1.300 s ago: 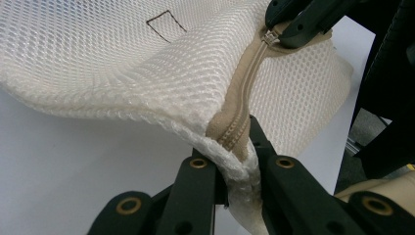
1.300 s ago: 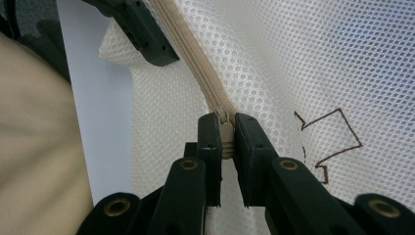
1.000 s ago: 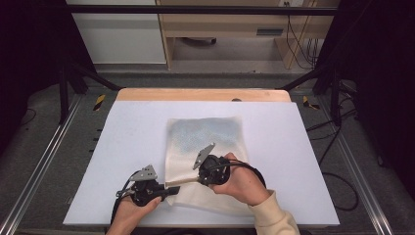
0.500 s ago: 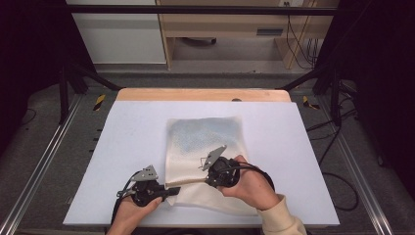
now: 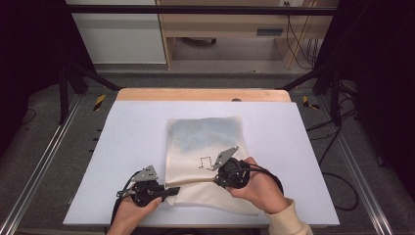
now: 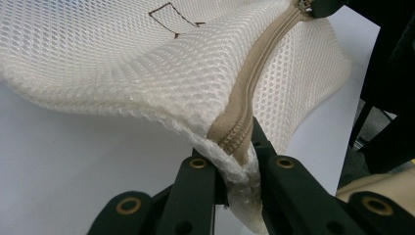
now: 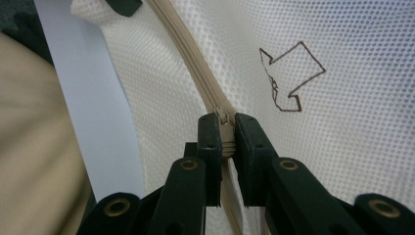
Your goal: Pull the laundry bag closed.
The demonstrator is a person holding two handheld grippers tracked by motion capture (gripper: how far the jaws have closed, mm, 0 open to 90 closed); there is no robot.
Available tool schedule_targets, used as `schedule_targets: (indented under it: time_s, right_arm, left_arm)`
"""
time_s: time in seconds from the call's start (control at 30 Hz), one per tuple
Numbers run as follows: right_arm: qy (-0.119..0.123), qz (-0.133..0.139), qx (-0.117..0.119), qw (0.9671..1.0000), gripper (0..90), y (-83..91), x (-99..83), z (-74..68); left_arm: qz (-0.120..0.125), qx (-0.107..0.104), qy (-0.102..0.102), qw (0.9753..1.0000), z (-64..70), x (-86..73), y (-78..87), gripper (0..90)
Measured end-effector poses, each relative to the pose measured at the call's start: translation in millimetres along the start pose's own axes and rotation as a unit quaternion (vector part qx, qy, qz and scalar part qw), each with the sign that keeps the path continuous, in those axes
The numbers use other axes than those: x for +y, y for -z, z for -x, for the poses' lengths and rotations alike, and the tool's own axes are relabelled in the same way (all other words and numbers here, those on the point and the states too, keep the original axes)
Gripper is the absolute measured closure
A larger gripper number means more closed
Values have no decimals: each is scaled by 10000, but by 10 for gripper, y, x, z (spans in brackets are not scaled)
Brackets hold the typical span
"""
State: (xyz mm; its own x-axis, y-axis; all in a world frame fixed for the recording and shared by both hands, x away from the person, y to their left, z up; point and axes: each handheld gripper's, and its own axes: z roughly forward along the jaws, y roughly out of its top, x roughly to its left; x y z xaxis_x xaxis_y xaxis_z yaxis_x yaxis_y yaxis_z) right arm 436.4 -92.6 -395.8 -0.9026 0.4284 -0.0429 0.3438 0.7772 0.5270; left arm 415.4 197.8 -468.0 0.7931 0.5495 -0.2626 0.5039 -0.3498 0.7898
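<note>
Both grippers held the same white mesh bag [image 5: 205,161], which lay flat on the pale bench [image 5: 122,137], closer to the person's side. The left gripper [image 5: 164,192] sat at the bag's near left corner. In the left gripper view, its two black jaws were pinched tight on that corner, right where the tan zipper [image 6: 254,88] ended. The mesh was bunched up between the jaws and lifted a little off the bench.

The right gripper [image 5: 218,178] was further along the same edge of the bag, toward the middle, with the person's right hand [image 5: 259,188] wrapped around it. In the right gripper view, its jaws were closed on the zipper, with the small metal slider [image 7: 222,116] sitting just at their tips. The zipper ran straight from one gripper to the other, like a tight tan line along the front of the bag.

A brown arrow shape [image 7: 288,78] was sewn on the mesh just beside the right gripper. From the high view, it showed as a small dark outline near the gripper's grey plate [image 5: 226,156]. The far part of the bag looked bluish grey. A cream sleeve [image 5: 288,220] covered the person's right arm. The left hand [image 5: 132,215] held its gripper from below, at the bench's near edge.
</note>
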Motion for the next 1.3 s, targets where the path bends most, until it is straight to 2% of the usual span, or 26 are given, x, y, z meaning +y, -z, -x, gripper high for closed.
schedule_targets:
  time_s: [0.6,1.3]
  right_arm:
    - [-228,64,-76,9997,819,97,-181,45]
    - [-315,-6,-142,9994,819,143,-335,76]
  left_arm:
    - [-1,-8,-19,10000,5,4,6,849]
    - [39,17,-44,10000,20,5,16,849]
